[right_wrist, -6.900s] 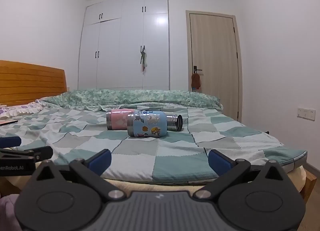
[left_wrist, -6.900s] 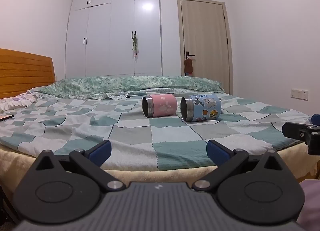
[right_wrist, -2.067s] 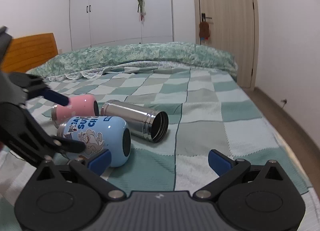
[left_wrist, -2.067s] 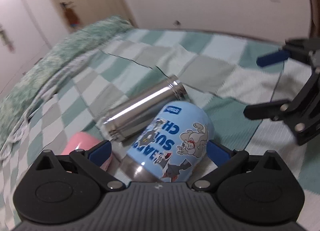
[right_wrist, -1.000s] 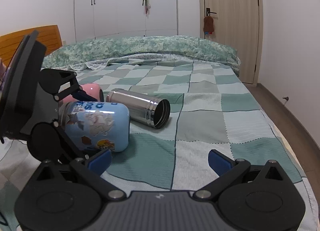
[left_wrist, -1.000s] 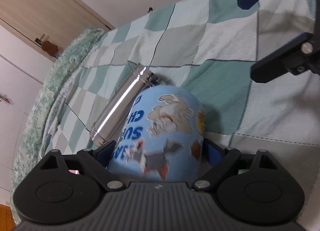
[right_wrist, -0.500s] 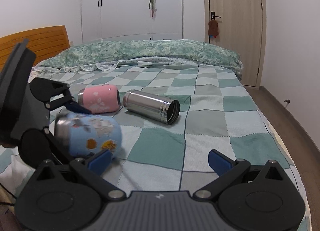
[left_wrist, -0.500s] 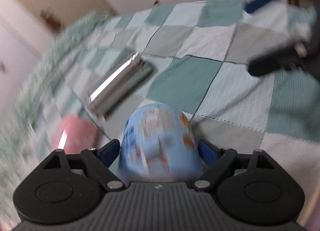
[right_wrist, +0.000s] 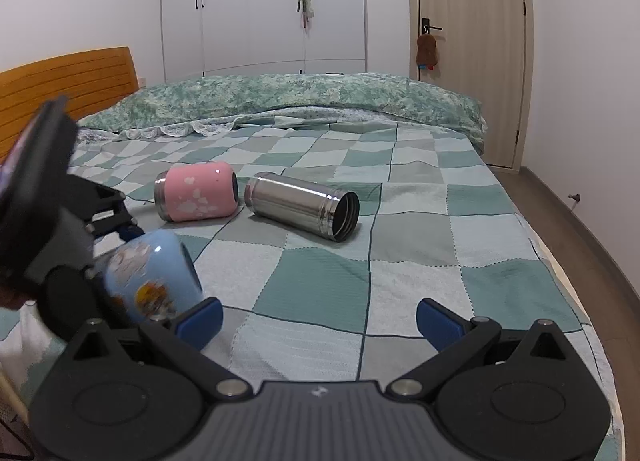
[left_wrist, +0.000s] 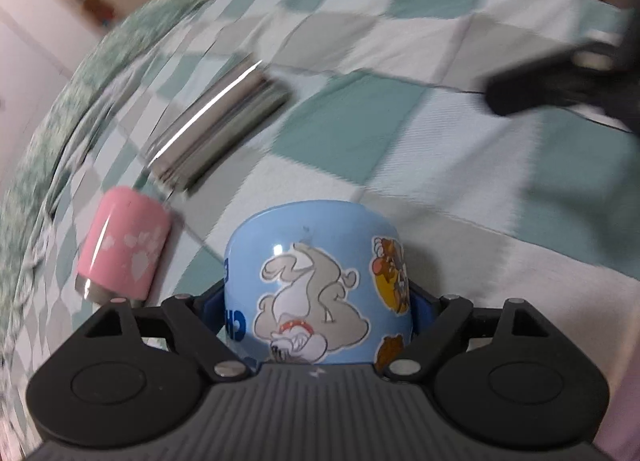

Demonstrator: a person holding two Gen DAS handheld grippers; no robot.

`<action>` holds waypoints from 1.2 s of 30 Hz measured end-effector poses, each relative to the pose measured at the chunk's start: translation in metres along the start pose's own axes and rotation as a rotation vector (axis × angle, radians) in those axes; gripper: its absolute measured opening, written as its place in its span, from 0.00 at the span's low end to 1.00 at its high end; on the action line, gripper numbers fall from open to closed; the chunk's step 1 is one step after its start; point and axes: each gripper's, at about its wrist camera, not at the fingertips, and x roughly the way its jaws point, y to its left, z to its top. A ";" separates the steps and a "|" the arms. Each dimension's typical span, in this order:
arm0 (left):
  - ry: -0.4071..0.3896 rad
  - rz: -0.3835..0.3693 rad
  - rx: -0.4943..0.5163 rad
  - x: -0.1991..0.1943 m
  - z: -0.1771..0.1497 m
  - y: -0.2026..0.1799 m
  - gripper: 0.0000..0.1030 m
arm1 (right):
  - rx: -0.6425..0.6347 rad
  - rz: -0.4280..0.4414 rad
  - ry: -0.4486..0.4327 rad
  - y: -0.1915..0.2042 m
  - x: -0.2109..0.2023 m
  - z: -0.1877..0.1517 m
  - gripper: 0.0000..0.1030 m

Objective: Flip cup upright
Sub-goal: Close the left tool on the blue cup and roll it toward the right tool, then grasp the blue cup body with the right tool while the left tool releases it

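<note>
My left gripper (left_wrist: 318, 309) is shut on the blue cartoon cup (left_wrist: 316, 285) and holds it off the bed, tilted with its closed base pointing away from me. The right wrist view shows the same blue cup (right_wrist: 154, 281) in the left gripper (right_wrist: 116, 261) at the lower left, above the quilt. A pink cup (right_wrist: 196, 191) and a steel cup (right_wrist: 302, 205) lie on their sides mid-bed. My right gripper (right_wrist: 320, 319) is open and empty above the near part of the bed.
The checked green quilt (right_wrist: 400, 261) covers the bed. A wooden headboard (right_wrist: 68, 89) is at the left, a rolled green duvet (right_wrist: 300, 101) lies behind the cups, and the floor (right_wrist: 580, 221) runs along the right edge.
My left gripper closed on the blue cup, lifted it away from the pink and steel cups and keeps turning it. My right gripper has drawn back a little.
</note>
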 end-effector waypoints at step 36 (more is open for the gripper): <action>-0.346 0.041 -0.581 -0.145 -0.124 -0.020 1.00 | -0.434 0.093 0.045 0.084 -0.083 -0.009 1.00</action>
